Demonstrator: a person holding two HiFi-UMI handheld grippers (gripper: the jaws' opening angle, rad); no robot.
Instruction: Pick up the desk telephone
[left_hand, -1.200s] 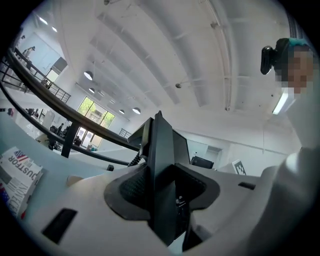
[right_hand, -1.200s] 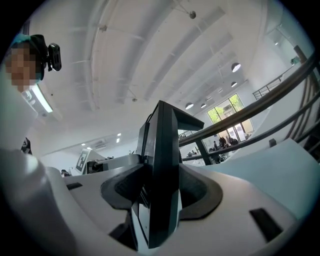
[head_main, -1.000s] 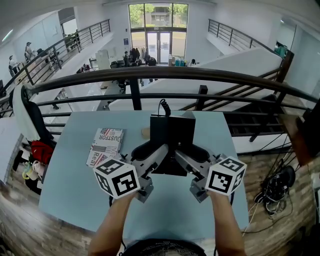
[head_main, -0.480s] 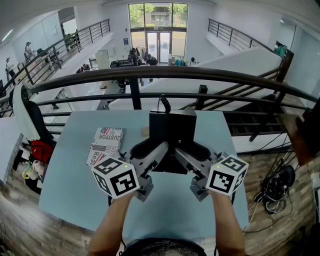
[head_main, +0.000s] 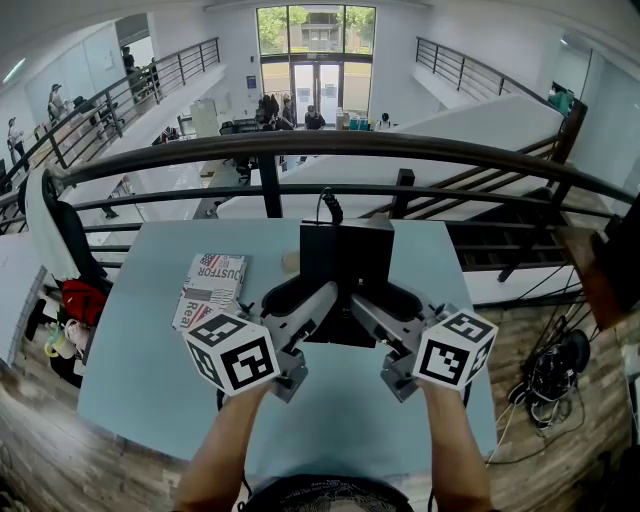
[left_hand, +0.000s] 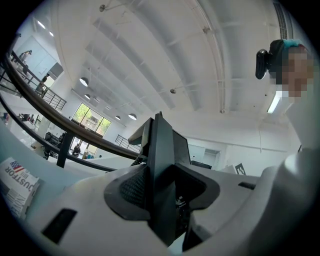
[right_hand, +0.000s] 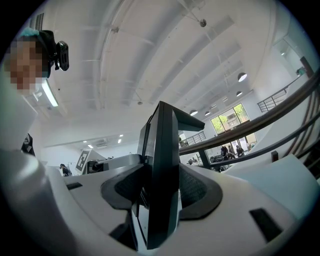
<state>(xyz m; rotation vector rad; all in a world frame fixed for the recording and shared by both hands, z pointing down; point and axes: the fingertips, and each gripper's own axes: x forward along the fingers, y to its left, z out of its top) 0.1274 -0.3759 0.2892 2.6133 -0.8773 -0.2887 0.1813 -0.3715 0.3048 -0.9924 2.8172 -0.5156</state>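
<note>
phone: black desk phone (head_main: 345, 272), over the table's middle toward the far edge, held between the 2 grippers; cannot tell if its base touches the table
phone pose: reads as stood up, back panel rising toward the far edge; in both gripper views it shows edge-on as a thin dark slab (left_hand: 162, 170) (right_hand: 162, 165)
left gripper: (head_main: 303, 305) clamped on the phone's left side; pads pressed on both faces of the slab, jaws at a middling gap (left_hand: 165, 192)
right gripper: (head_main: 383, 308) clamped on the phone's right side; pads pressed on the slab, middling gap (right_hand: 161, 196)
gripper layout: the 2 angle inward toward the phone from the near side, 1 marker cube at the rear of each, forearms coming in from the near edge
cord: black coiled cord (head_main: 328, 212) rising from the phone's far side, near the far edge
table: light blue (head_main: 150, 380), set against a dark railing (head_main: 400, 148)
magazine: (head_main: 212, 290) flat on the table's left half, well left of the phone, just beside the left gripper's body
small item: tan object (head_main: 291, 264) between magazine and phone, too small to tell what
</note>
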